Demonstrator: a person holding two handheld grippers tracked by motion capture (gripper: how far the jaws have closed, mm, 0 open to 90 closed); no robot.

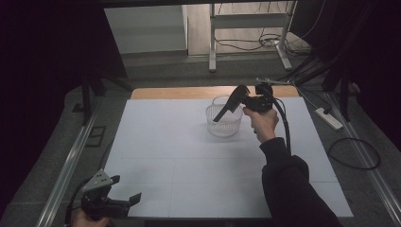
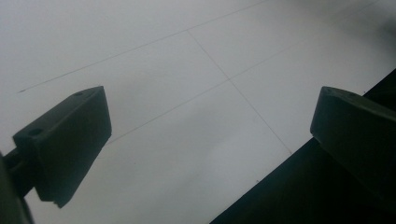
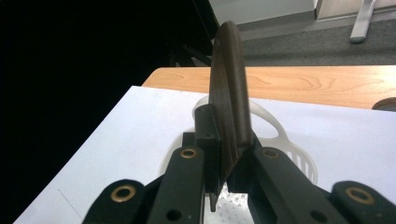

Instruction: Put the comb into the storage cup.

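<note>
A dark brown comb (image 1: 229, 106) with fine teeth is clamped in my right gripper (image 1: 244, 100), which is shut on it. The comb slants down and to the left over the rim of a white perforated basket (image 1: 224, 126) at the back middle of the table. In the right gripper view the comb (image 3: 229, 84) stands upright between the jaws of the right gripper (image 3: 229, 161), with the basket (image 3: 280, 133) just below and behind it. My left gripper (image 1: 128, 200) rests at the table's near left corner. It is open (image 2: 210, 126) with nothing between its jaws.
A white mat (image 1: 179, 156) covers the table, and a strip of bare wood (image 1: 189, 92) shows along its far edge. On the floor to the right lie a power strip (image 1: 329, 118) and a looped cable (image 1: 354, 153). A metal frame (image 1: 213, 47) stands beyond the table.
</note>
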